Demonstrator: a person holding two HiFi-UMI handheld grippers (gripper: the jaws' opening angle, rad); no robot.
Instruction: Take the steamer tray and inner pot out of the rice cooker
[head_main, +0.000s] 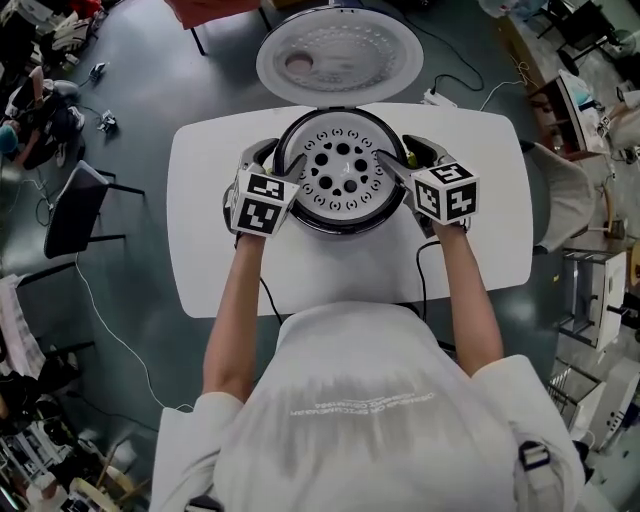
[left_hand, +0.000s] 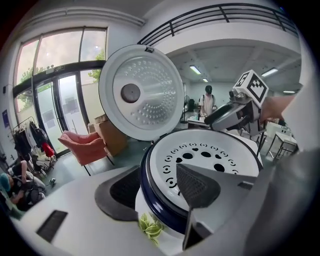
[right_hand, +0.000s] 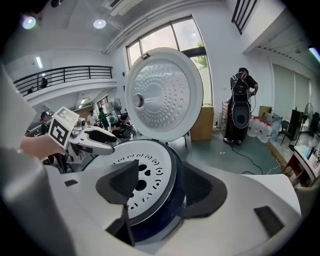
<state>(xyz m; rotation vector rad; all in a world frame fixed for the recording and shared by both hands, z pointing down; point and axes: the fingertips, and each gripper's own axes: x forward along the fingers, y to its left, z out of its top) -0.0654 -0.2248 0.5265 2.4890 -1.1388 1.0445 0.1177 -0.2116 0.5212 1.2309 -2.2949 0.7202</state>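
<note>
The rice cooker (head_main: 300, 215) stands open in the middle of the white table (head_main: 210, 250), its lid (head_main: 340, 55) tipped up at the back. A white steamer tray (head_main: 340, 170) with several holes lies in its top and hides the inner pot. My left gripper (head_main: 275, 165) is open astride the cooker's left rim: one finger over the tray (left_hand: 215, 155), the other outside the dark blue wall (left_hand: 150, 195). My right gripper (head_main: 408, 160) is open astride the right rim in the same way, with the tray (right_hand: 145, 182) under its inner finger (right_hand: 125, 180).
A power cord (head_main: 425, 285) runs off the table's near edge. A black chair (head_main: 75, 210) stands left of the table and a power strip (head_main: 440, 98) lies behind it. A pink armchair (left_hand: 85, 145) and a person (right_hand: 242, 100) are farther off.
</note>
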